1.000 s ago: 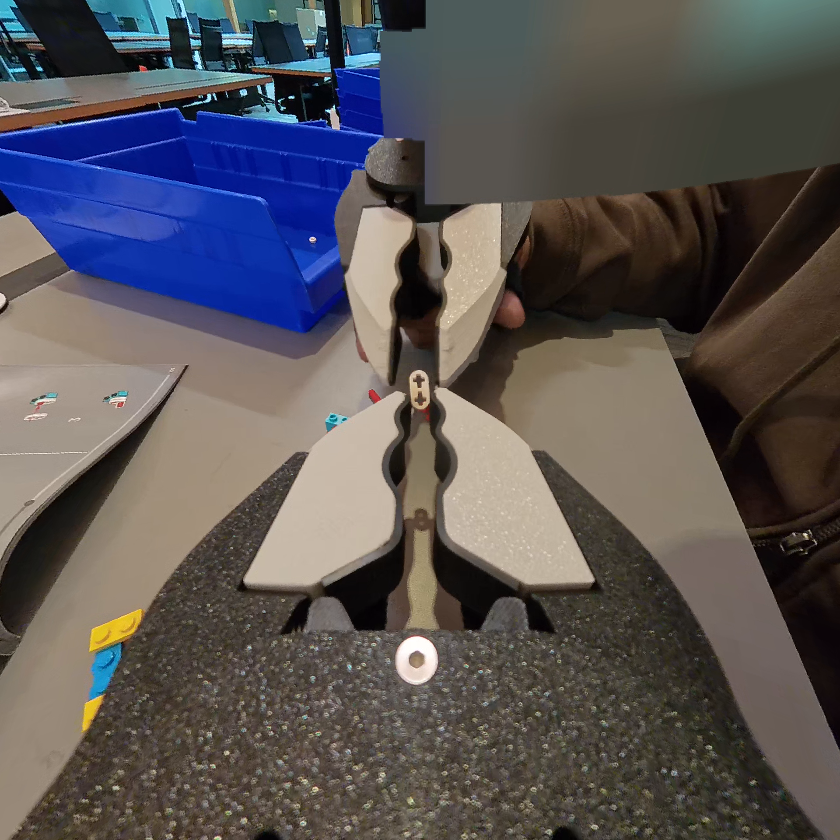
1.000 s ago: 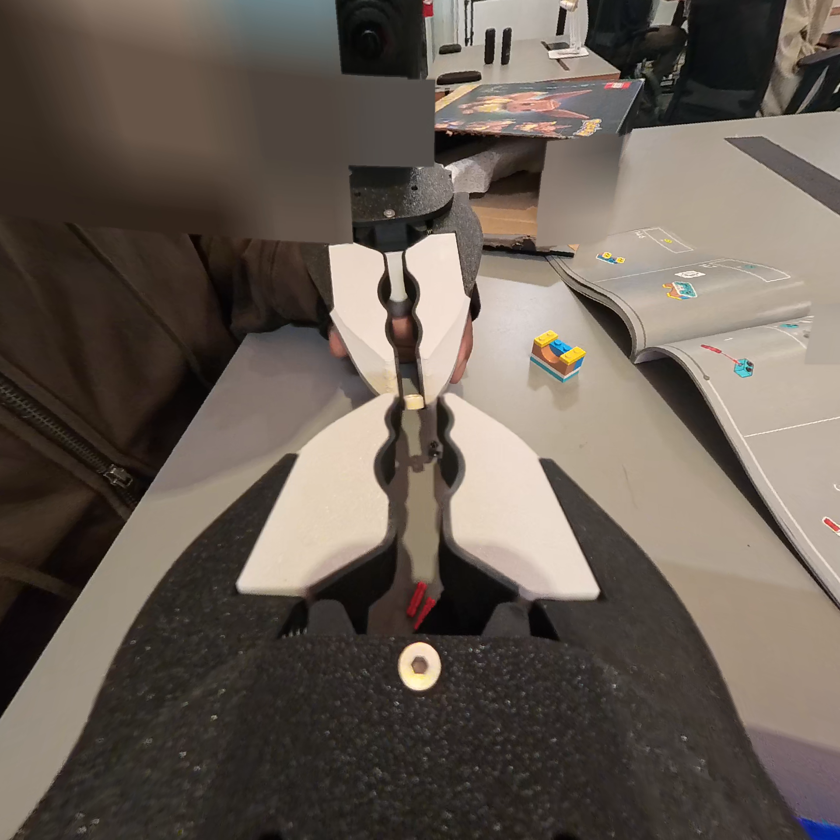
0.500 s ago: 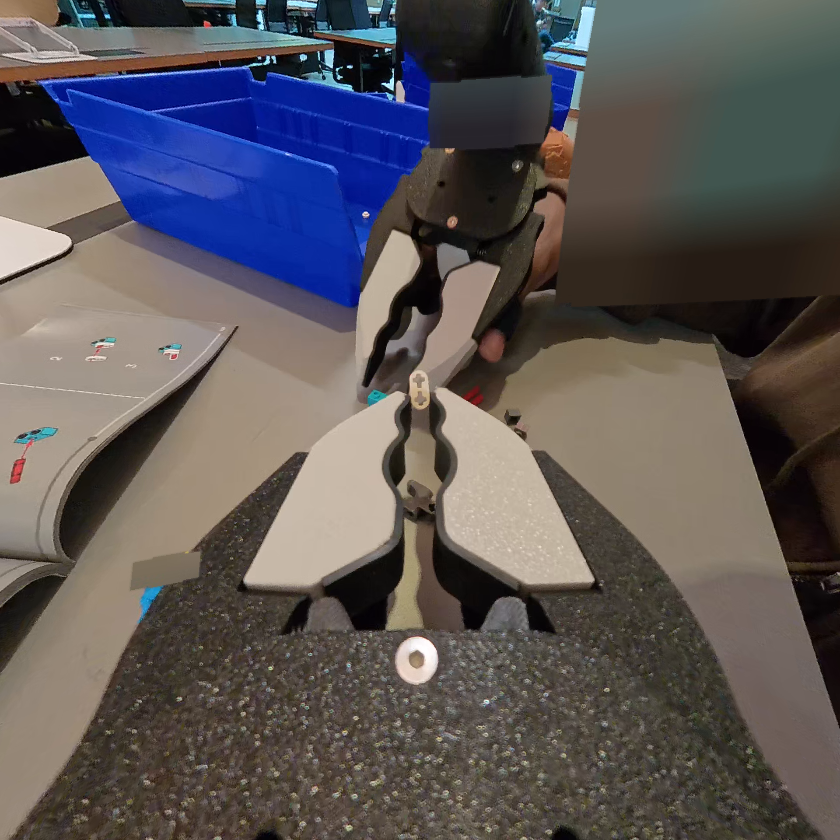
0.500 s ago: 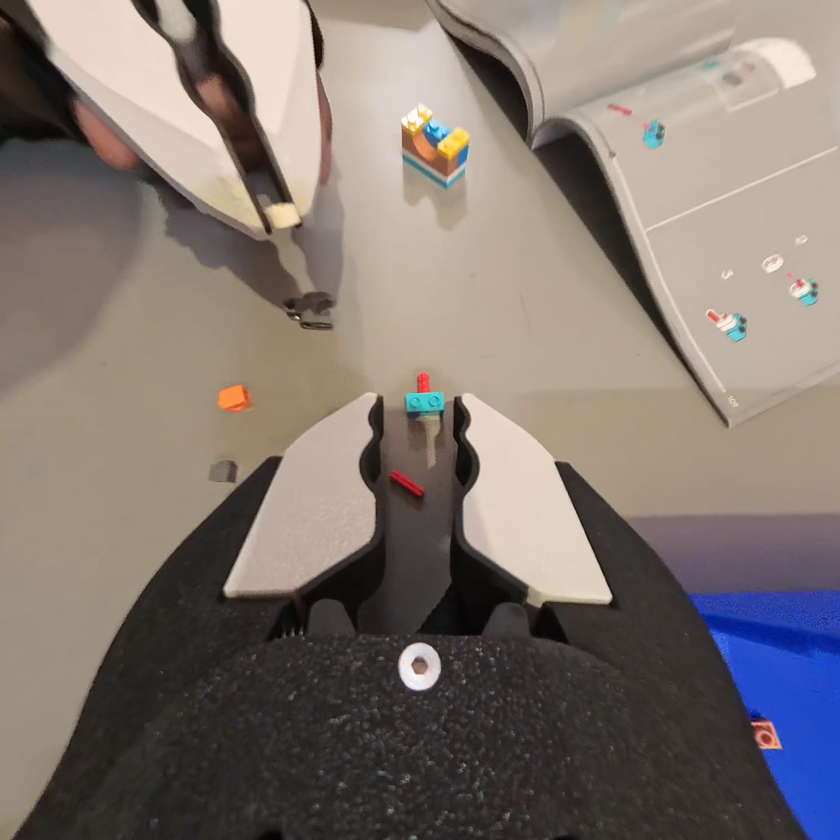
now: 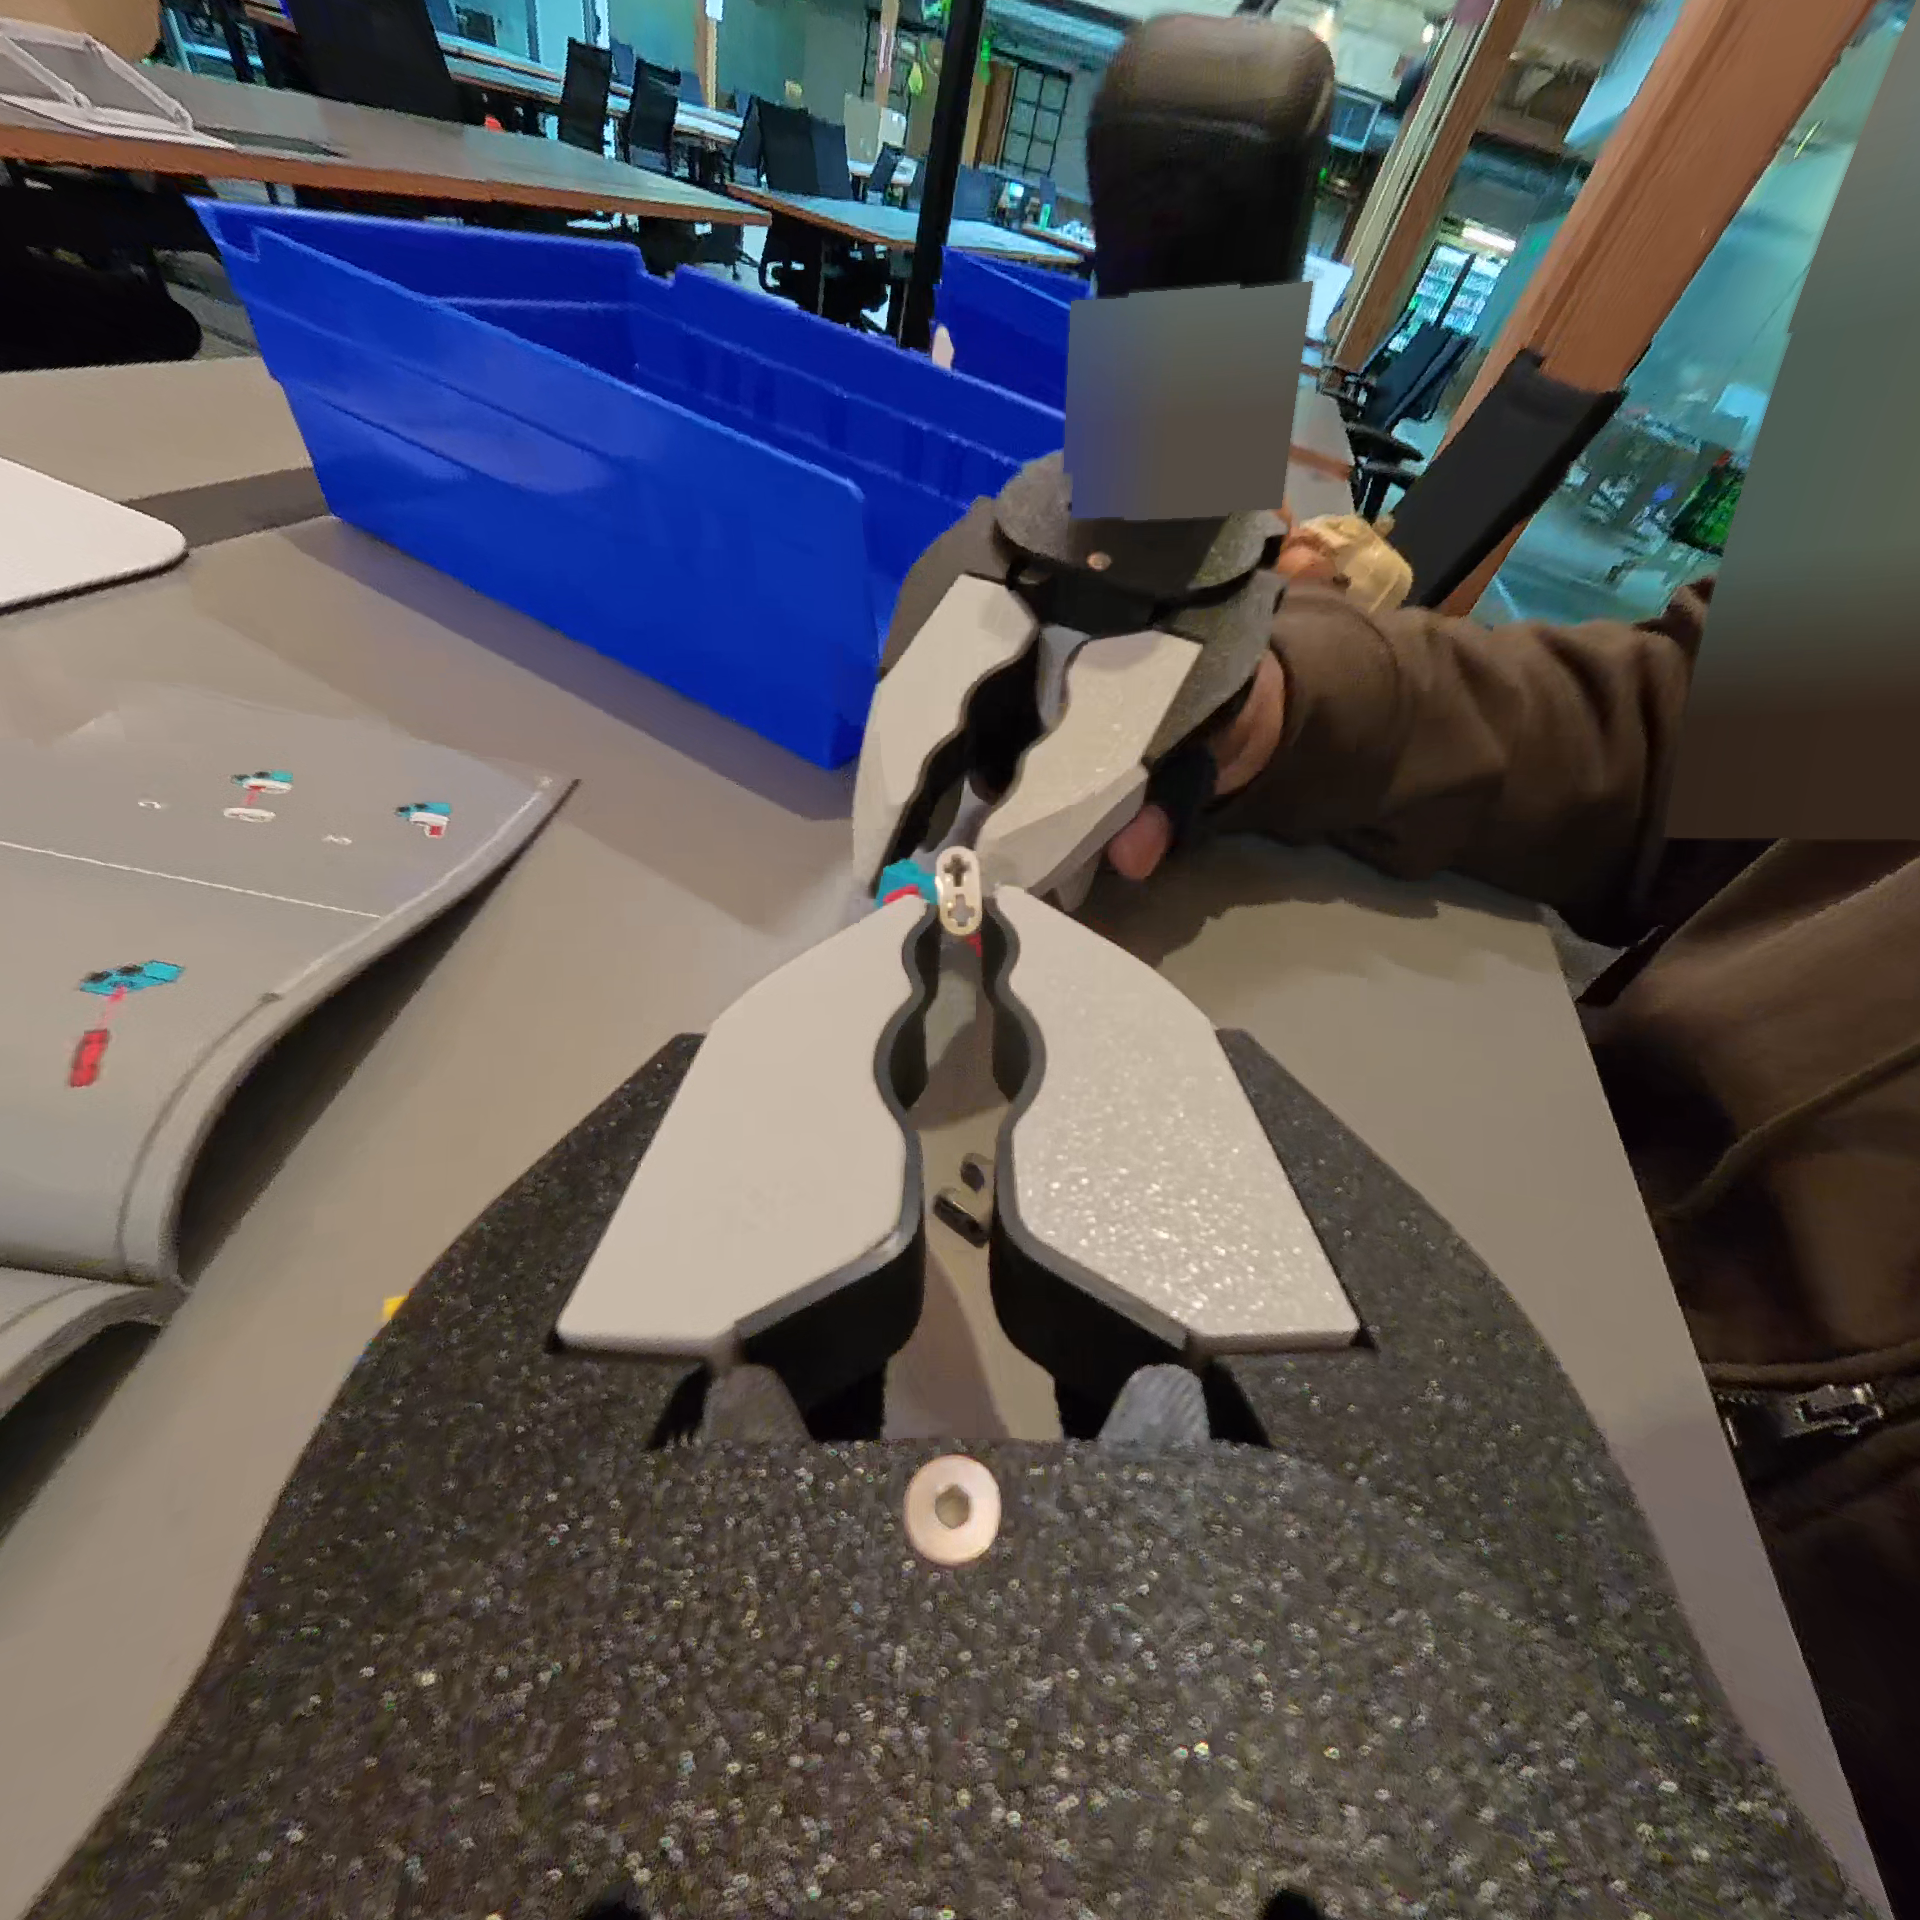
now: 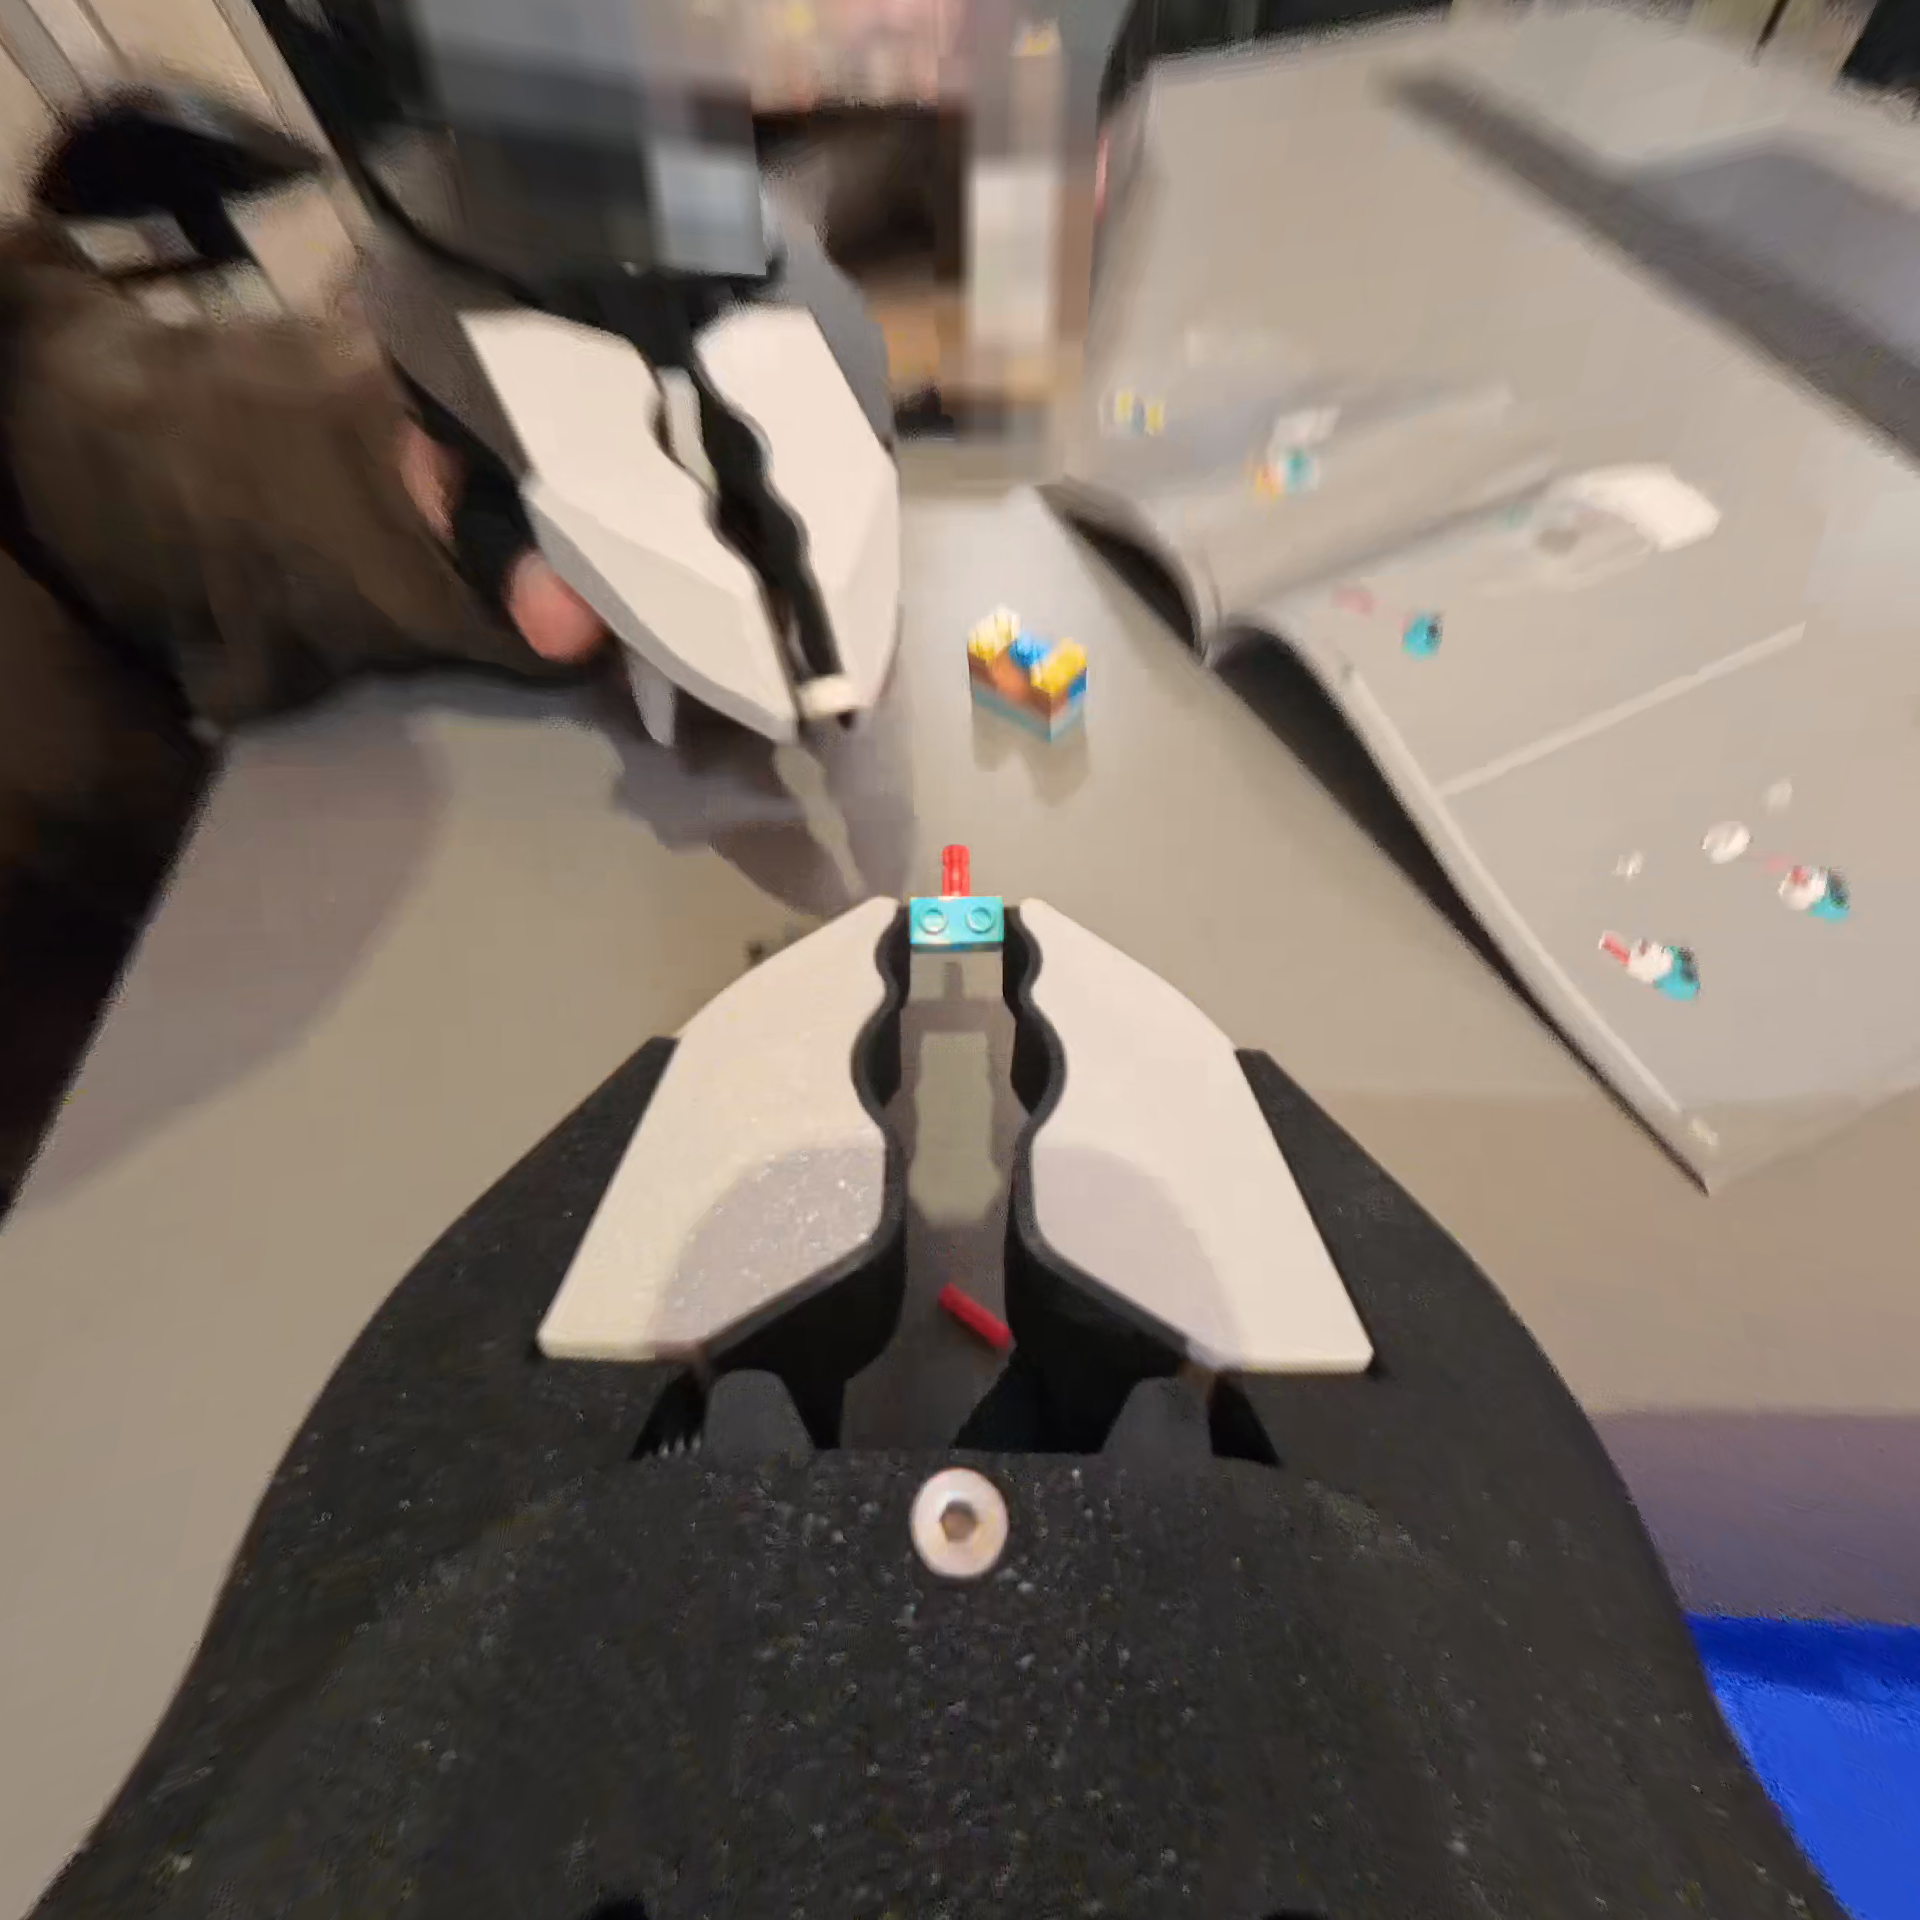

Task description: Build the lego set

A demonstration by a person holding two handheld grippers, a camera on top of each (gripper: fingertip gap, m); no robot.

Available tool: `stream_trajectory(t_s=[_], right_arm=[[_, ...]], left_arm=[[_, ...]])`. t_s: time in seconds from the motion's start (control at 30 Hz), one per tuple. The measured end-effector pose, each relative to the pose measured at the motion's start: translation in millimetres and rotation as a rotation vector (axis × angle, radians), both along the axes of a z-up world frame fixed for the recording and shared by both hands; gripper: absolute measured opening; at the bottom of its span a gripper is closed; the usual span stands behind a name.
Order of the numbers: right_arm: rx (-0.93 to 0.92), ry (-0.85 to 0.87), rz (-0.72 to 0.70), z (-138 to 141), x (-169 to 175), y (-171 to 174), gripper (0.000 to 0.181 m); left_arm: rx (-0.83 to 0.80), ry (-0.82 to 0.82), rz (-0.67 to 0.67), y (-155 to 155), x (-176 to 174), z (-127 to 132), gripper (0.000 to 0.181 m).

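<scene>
Newly pinched teal brick [image 6: 956, 923] between right tool [image 6: 956, 914] tips

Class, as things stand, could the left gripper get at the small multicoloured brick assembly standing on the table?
Probably not yet: the left gripper is shut on a small tan piece. The multicoloured assembly stands unobstructed beside it.

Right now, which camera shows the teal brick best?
The right wrist view: the teal brick sits studs-up between the right gripper fingertips, a red pin sticking out beyond it. The left wrist view shows only a teal sliver behind the left gripper's tan piece.
</scene>
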State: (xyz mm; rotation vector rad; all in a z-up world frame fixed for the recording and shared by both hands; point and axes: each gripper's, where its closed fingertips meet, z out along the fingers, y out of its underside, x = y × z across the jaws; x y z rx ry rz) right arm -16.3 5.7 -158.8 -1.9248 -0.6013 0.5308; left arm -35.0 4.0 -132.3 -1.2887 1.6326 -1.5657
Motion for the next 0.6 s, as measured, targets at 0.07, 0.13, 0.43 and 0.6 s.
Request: stream_trajectory(t_s=[0.07,0.13,0.43,0.6], right_arm=[[0.099,0.097,-0.002,17.4,0.1,4.6,0.016],[0.184,0.162,-0.004,31.6,3.5,8.6,0.016],[0.268,0.248,0.041,46.9,6.8,20.1,0.016],[0.265,0.197,0.064,41.5,-0.2,18.9,0.016]], left_arm=[[-0.011,-0.025,-0.003,8.9,4.3,12.3,0.007],[-0.004,-0.063,-0.017,17.5,10.6,26.4,0.007],[0.047,-0.113,-0.078,26.9,19.3,22.0,0.007],[0.125,-0.117,-0.083,25.6,13.8,18.9,0.007]])
